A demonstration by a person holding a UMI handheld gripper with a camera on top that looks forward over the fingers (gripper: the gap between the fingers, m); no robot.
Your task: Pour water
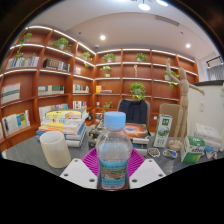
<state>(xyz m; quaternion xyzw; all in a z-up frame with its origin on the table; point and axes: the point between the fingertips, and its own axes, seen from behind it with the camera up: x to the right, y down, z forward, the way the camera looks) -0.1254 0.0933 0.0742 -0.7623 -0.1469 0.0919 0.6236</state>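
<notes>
A clear plastic water bottle (114, 155) with a blue cap and a pale label stands upright between my fingers. My gripper (113, 168) is shut on the bottle, with the magenta pads (92, 160) pressed against both of its sides. A whitish translucent cup (55, 148) stands on the table to the left, just ahead of the left finger. The bottle's base is hidden below my fingers.
A stack of books (62, 126) lies behind the cup. A green carton (162, 129), small boxes (194, 151) and other clutter sit on the right of the table (25, 153). Wooden bookshelves (60, 70) line the back walls, with a chair (133, 109) beyond the bottle.
</notes>
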